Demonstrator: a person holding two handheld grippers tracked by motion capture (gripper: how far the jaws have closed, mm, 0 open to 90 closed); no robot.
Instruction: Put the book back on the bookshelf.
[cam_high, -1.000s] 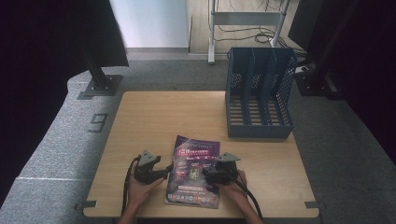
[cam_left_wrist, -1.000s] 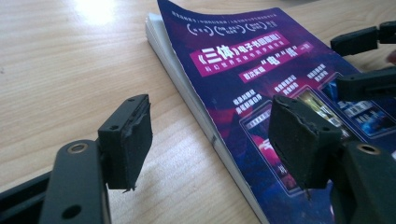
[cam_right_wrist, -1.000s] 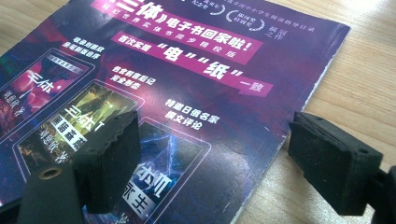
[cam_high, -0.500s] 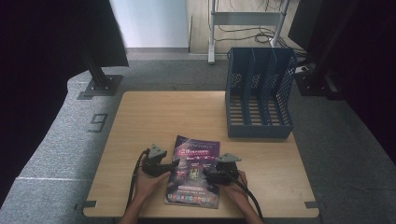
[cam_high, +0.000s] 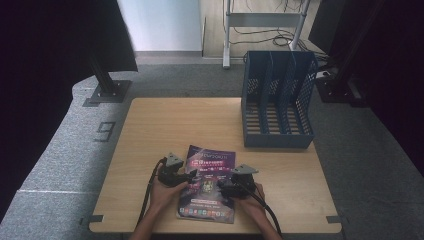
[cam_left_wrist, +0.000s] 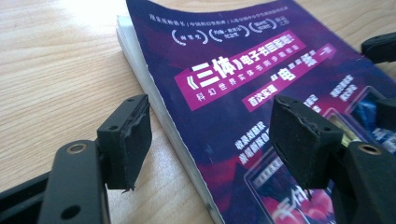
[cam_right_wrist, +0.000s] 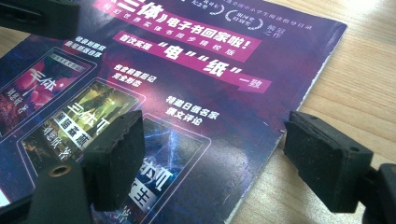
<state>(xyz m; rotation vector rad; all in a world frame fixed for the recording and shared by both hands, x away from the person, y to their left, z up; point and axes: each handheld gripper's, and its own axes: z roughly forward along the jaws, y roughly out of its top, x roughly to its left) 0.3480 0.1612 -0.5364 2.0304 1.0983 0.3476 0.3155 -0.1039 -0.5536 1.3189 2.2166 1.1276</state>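
Observation:
A purple magazine (cam_high: 209, 184) with Chinese print lies flat near the table's front edge. My left gripper (cam_high: 189, 176) is at its left edge, open, its jaws straddling the magazine's spine (cam_left_wrist: 159, 109) with one pad over the wood and the other over the cover. My right gripper (cam_high: 220, 189) is open at the right side, jaws straddling the magazine's right edge (cam_right_wrist: 299, 100). Neither holds anything. The right gripper's tip (cam_left_wrist: 380, 46) appears at the far right of the left gripper view, and the left gripper's tip (cam_right_wrist: 37, 16) at the top left of the right gripper view.
A blue mesh file rack (cam_high: 276, 100) with three slots stands at the back right of the wooden table (cam_high: 175, 125). Dark curtains hang on both sides, and a stand base (cam_high: 107, 92) sits on the grey floor behind the table's left.
My left gripper has slid right, from beside the magazine onto its left edge. The right gripper has stayed almost still on the magazine.

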